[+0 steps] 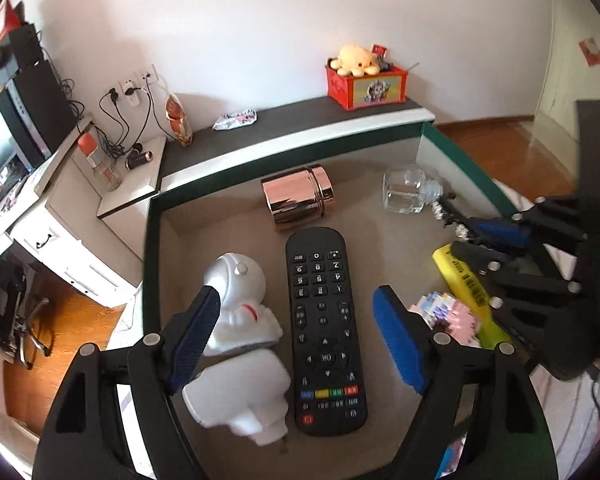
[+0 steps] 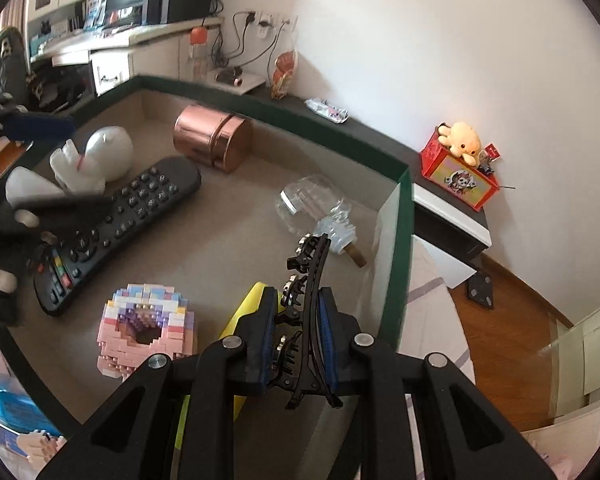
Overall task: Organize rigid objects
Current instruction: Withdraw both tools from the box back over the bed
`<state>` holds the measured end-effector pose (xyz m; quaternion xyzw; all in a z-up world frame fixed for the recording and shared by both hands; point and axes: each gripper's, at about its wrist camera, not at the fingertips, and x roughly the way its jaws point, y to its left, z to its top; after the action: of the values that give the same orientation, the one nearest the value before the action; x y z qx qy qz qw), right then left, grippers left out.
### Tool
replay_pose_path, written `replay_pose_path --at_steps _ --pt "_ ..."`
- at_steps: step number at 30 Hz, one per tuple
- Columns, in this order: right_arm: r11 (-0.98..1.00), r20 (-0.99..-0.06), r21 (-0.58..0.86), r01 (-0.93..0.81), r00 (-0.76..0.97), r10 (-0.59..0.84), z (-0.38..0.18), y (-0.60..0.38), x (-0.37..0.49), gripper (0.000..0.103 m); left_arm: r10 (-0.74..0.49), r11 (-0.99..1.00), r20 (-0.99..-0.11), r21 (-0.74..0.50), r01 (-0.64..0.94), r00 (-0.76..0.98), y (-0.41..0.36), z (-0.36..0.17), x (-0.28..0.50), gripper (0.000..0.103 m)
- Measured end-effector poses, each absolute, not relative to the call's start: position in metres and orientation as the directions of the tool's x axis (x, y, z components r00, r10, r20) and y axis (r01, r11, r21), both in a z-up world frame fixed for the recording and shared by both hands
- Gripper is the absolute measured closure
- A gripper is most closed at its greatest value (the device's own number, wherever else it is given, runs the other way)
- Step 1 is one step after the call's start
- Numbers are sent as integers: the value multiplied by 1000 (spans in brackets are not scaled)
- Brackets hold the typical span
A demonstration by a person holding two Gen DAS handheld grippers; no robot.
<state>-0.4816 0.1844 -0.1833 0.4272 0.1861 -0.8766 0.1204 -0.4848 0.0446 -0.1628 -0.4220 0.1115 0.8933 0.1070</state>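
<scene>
A green-walled box (image 1: 150,240) holds a black remote (image 1: 324,328), a white astronaut figure (image 1: 236,320), a copper tin (image 1: 298,198), a clear glass bottle (image 1: 408,192), a pink brick model (image 2: 148,330) and a yellow object (image 1: 466,284). My left gripper (image 1: 300,340) is open, hovering over the remote with the astronaut at its left finger. My right gripper (image 2: 298,330) is shut on a black hair clip (image 2: 304,304) with rhinestones, held above the box's right side near the bottle (image 2: 316,208). It also shows at the right of the left wrist view (image 1: 496,240).
A dark shelf (image 1: 284,124) behind the box carries a red toy box with a yellow plush (image 1: 366,76) and a snack packet (image 1: 236,120). A white desk with cables, a bottle and a monitor stands left. Wooden floor lies to the right.
</scene>
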Motion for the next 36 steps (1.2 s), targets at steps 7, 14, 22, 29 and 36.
replay_pose_path --at_steps 7,14,22,29,36 --pt "-912 -801 -209 353 -596 -47 -182 185 -481 82 110 -952 -762 104 -289 -639 36 -155 -464 19" --pt "-921 -792 -200 335 -608 -49 -180 185 -474 79 126 -951 -759 91 -295 -638 32 -152 -452 18" --pt "-944 -730 -141 297 -676 -104 -152 194 -447 58 141 -958 -741 65 -279 -657 17 -140 -425 18" --pt "-955 -663 -32 294 -721 -200 -113 210 -393 20 206 -962 -669 -4 -275 -714 -6 -121 -375 8" --pt "-958 -621 1 288 -751 -226 -104 222 -319 14 162 -980 -610 -6 -200 -775 -27 -114 -312 0"
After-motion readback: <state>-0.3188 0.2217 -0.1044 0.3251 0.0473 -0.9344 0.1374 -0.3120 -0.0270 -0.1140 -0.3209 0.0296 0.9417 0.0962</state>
